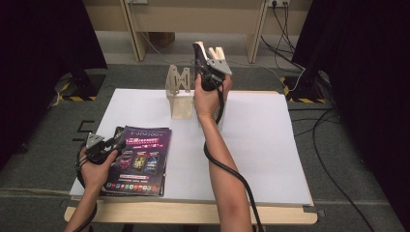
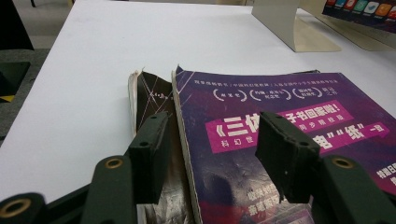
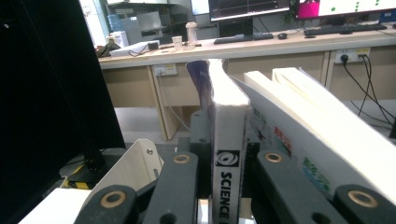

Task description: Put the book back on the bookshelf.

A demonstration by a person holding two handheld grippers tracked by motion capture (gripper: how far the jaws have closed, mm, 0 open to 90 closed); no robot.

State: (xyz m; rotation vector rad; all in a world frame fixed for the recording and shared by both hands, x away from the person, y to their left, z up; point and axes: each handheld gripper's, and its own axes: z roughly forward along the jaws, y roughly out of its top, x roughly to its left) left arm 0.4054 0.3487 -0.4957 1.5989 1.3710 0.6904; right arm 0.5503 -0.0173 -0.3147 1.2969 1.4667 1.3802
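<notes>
Right gripper [image 1: 209, 65]: I'm clamping a magazine [image 3: 227, 140] upright, spine down, above the bookend [image 1: 178, 92].
Left gripper [image 2: 212, 158]: I'm hovering, jaws wide, over the flat magazines [image 2: 289, 140].

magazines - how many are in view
5 at least: two stacked flat by the left gripper, purple magazine over dark magazine; one held magazine in the right gripper; two leaning magazines.

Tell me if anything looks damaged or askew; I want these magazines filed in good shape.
Yes. In the left gripper view, the lower magazine under the purple magazine has a frayed, torn top corner and sticks out crooked. The right gripper holds another magazine upright beside books that lean.
</notes>
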